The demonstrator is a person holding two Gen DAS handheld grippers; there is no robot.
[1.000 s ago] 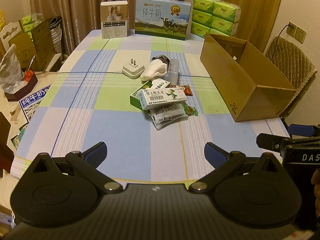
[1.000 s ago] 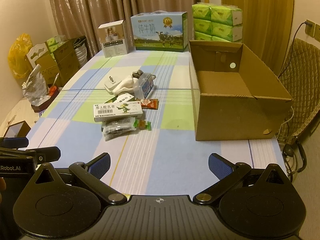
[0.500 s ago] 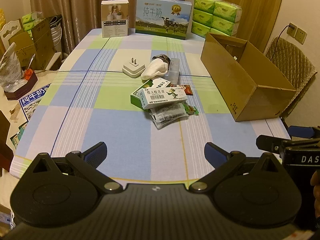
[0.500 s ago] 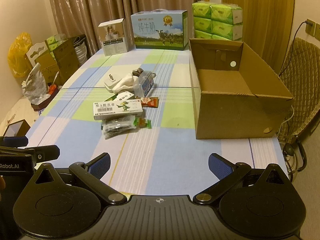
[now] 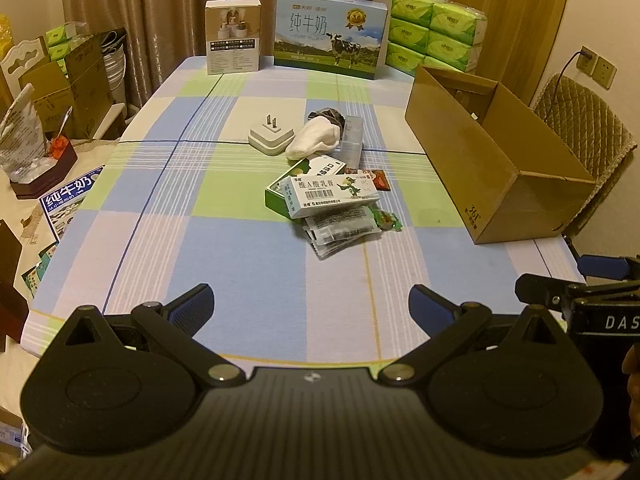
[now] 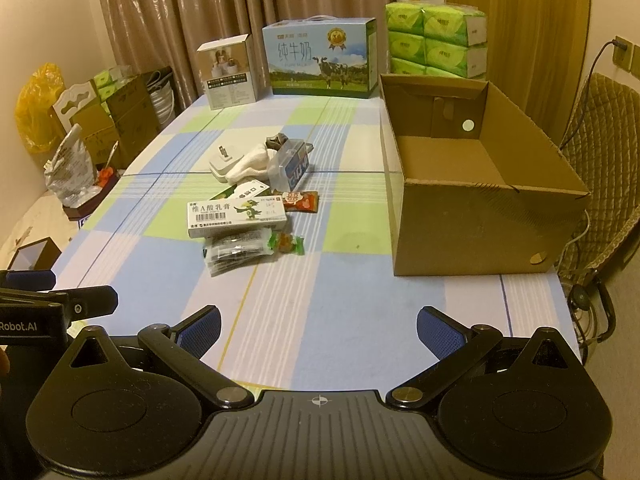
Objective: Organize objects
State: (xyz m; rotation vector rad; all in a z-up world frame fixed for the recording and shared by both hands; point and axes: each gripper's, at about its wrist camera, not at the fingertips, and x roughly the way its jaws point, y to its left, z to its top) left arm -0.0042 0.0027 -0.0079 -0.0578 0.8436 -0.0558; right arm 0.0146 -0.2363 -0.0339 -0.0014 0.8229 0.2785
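Tongs barely changed from a second ago: left tongs [image 5: 311,307] and right tongs [image 6: 319,327] both released, spread wide, holding nothing, hovering at the near edge of the checked surface [image 6: 352,292]. View crept forward slightly; pile unmoved.

Cardboard box [image 6: 476,184] sits open on the right side of the surface; the visible part of its inside is bare, with one round white sticker on the far inner wall.

Pile of small items sits mid-surface, well apart from both tongs and left of the box: white medicine carton [image 6: 237,213] with "维A酸乳膏" and a green cartoon figure, lying on a green-white carton [image 5: 304,176]; clear packets [image 6: 236,252] touching its near side; green-wrapped candy [image 6: 286,243]; red snack packet [image 6: 300,201]; white plug adapter [image 5: 272,136], prongs up; white sock [image 5: 316,140]; clear plastic case [image 6: 289,164].

Far edge: milk carton [image 5: 331,36] reading "纯牛奶 PURE MILK" with a cow, beige product box [image 5: 233,36], stacked green tissue packs [image 5: 436,36]. Right tongs' body reads "DAS", left one's "Robot.AI".
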